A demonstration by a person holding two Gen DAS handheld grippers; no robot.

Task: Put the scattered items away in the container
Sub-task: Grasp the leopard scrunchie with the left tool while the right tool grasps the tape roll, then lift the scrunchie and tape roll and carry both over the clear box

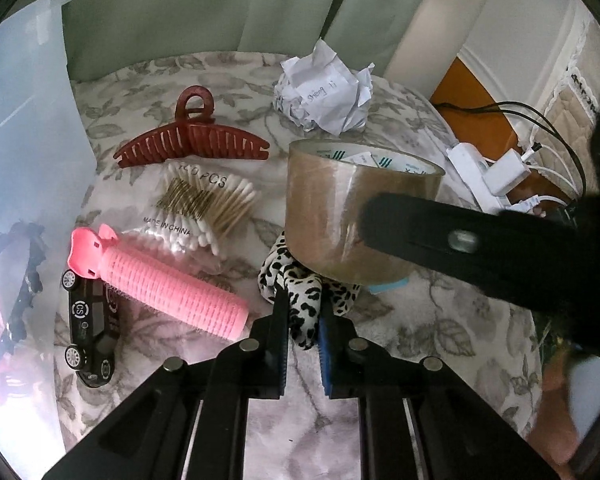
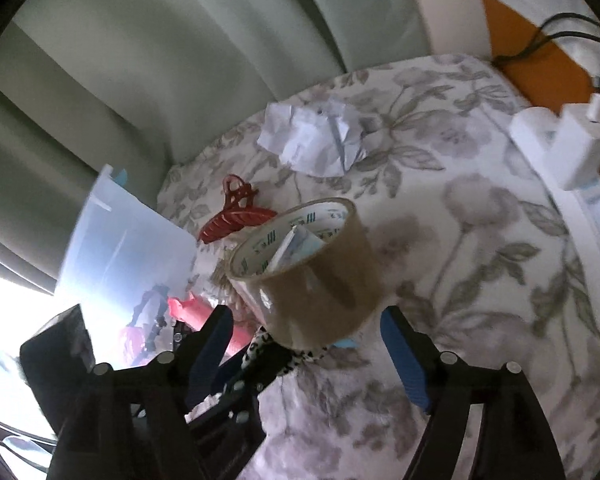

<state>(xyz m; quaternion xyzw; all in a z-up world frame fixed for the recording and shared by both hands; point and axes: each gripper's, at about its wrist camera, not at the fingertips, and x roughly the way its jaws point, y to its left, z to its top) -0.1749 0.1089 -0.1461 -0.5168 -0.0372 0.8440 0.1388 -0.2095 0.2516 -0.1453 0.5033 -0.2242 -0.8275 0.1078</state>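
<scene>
Here the left gripper (image 1: 305,322) was clamped tight on a leopard-print cloth (image 1: 300,300) at the bottom centre of its own view, the blue pads pressing the fabric between them. The right gripper (image 2: 306,344) stood with its jaws wide apart, nothing pinched, straddling the lower part of a roll of brown tape (image 2: 312,272) that sat on the cloth just above them in the frame.

The left view alone showed what lay left of the tape: a pink hair roller (image 1: 168,284) resting across a black toy car (image 1: 88,332), a bag of cotton swabs (image 1: 204,208) above it, and a red hair claw (image 1: 192,140) higher still. A crumpled paper ball (image 1: 324,88) sat at upper centre. The clear plastic container (image 1: 24,140) filled the left edge, with dark and red things dimly inside.

The right view showed the container's rim (image 2: 104,188) at middle left, and a folded slip tucked inside the tape's core. All rested on a floral bedcover (image 2: 480,260). A white power strip (image 1: 484,172) with cables lay at the right edge.
</scene>
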